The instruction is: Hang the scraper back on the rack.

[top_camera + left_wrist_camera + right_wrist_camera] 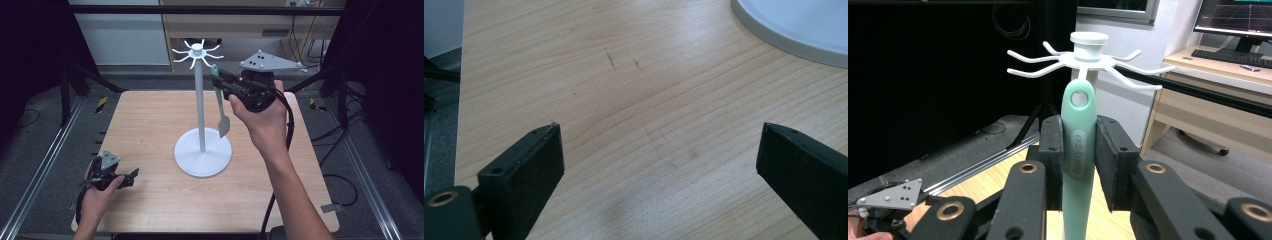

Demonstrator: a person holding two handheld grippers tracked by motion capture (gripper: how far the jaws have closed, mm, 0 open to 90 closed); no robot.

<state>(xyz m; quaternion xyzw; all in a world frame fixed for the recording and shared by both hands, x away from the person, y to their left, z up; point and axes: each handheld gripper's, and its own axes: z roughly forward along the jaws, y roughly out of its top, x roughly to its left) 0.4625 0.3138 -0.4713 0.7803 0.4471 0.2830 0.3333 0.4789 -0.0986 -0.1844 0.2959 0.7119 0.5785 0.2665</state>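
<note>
A white utensil stand (200,100) rises from its round base (202,152) at the middle of the wooden table (150,125), with a ring of hooks (197,51) at the top. My right gripper (220,85) is shut on the handle of a mint-green spatula (222,117), which hangs blade down just right of the pole. In the right gripper view the spatula (1079,150) stands upright between the pads. Its hanging hole sits just below the hooks (1089,57). My left gripper (131,176) rests low at the table's front left, and its jaws (659,140) are open over bare wood.
The stand's base edge (794,35) lies ahead and right of the left gripper. Metal rails (45,160) run along both sides of the table. Behind the table stands a desk (1228,65) with a keyboard and monitor.
</note>
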